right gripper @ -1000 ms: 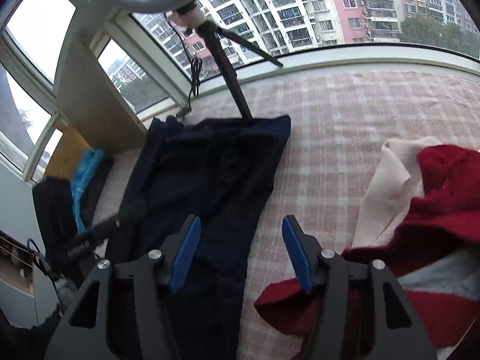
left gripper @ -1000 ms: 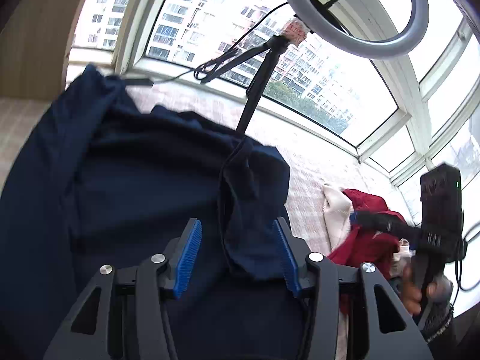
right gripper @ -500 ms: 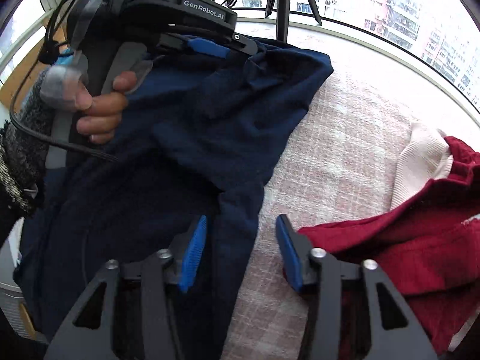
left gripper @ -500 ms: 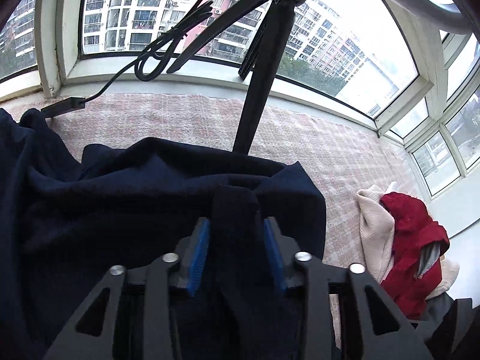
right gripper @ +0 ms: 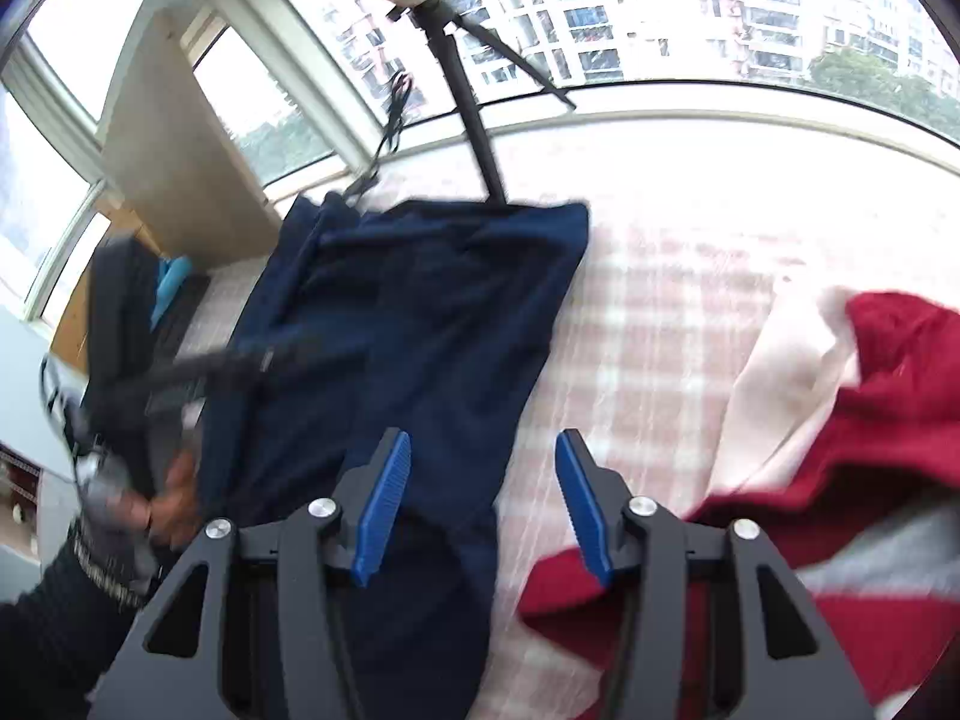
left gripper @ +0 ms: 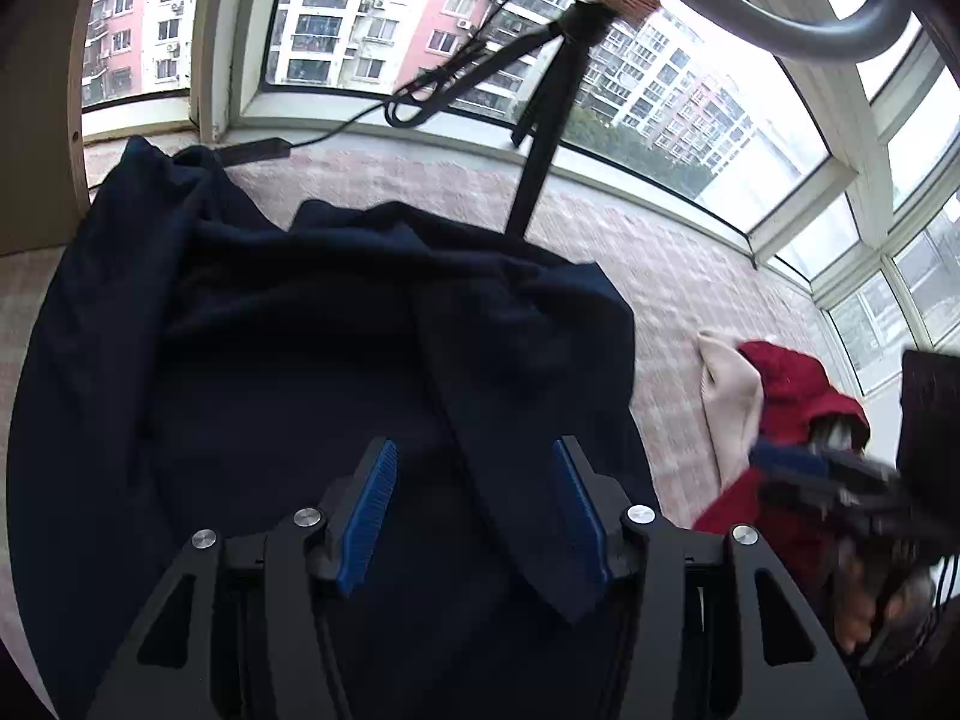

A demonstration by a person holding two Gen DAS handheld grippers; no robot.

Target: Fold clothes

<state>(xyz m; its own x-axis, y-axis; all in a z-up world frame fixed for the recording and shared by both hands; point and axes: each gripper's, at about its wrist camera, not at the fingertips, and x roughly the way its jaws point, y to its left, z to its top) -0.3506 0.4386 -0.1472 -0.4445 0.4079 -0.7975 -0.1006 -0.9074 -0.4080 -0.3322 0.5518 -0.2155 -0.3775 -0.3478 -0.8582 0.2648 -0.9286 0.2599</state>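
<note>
A navy garment [left gripper: 300, 372] lies spread and wrinkled on the pink checked cover [left gripper: 660, 252], with one flap folded over its middle. My left gripper [left gripper: 474, 516] hovers over it, open; a diagonal fold of the cloth runs loosely between the pads. In the right wrist view the same navy garment [right gripper: 420, 312] stretches away toward the tripod. My right gripper [right gripper: 483, 504] is open above the garment's near right edge, holding nothing. A hand [right gripper: 174, 486] holds the blurred left gripper [right gripper: 210, 372] at the garment's left side.
A red garment [right gripper: 870, 420] and a cream one [right gripper: 780, 384] are piled to the right. A black tripod [left gripper: 540, 138] with a ring light [left gripper: 810, 30] stands at the garment's far edge; a cable [left gripper: 336, 132] trails along the sill. A wooden panel [right gripper: 174, 168] is at left.
The left gripper, shut on a fold of navy cloth half a second ago, has opened and drawn back. The right gripper has pulled away from the garment and lifted.
</note>
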